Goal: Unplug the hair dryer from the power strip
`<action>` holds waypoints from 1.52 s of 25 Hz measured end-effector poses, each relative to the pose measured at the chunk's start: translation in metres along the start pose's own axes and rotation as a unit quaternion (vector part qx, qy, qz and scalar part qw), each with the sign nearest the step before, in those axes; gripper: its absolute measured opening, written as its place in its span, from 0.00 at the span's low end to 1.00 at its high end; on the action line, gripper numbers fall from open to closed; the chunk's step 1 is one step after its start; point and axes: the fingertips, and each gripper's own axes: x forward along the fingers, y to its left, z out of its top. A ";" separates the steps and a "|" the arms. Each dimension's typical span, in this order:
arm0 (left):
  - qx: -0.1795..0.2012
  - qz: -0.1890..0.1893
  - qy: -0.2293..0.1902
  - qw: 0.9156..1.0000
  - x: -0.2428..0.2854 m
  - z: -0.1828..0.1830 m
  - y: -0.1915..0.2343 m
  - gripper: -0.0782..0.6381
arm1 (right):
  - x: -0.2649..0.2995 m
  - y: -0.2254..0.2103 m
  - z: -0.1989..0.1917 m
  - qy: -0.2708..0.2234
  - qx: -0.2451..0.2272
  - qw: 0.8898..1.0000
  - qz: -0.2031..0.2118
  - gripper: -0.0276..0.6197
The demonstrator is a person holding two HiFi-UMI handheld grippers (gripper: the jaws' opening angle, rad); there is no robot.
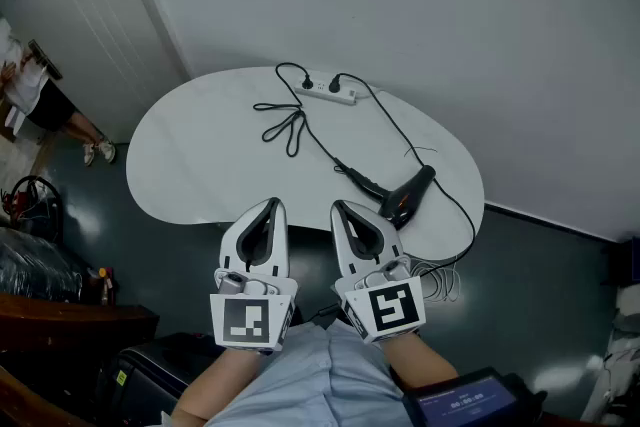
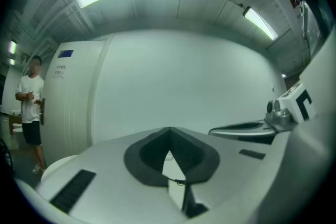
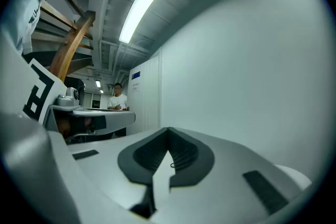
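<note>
Left gripper (image 1: pixel 268 205) and right gripper (image 1: pixel 340 207) pressed together, empty, at the table's (image 1: pixel 190 165) near edge.
Hair dryer (image 1: pixel 405 193) lies by the right edge; its hard plug (image 1: pixel 307 83), likely tight, sits in the light power strip (image 1: pixel 328 92) at the far edge. Pinch the plug, not the soft cord (image 1: pixel 320 145).

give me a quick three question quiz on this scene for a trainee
1. True or false: the hair dryer lies on the table.
2. How many plugs sit in the power strip? A one, B two, C four.
3. Fill in: the left claw and the right claw are both ___ and hold nothing.

Key: 1 true; 2 B; 3 shut.
</note>
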 end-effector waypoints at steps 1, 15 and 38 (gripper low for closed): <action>0.001 -0.001 -0.002 1.000 0.000 0.000 0.001 0.11 | 0.001 0.000 0.000 0.000 0.000 1.000 -0.001 0.04; 0.019 -0.018 -0.001 1.000 0.004 -0.007 0.017 0.11 | 0.012 0.005 -0.006 0.004 -0.009 1.000 -0.017 0.04; -0.034 -0.074 0.008 0.997 0.065 -0.030 0.059 0.11 | 0.102 -0.019 -0.014 0.016 0.003 0.998 -0.057 0.05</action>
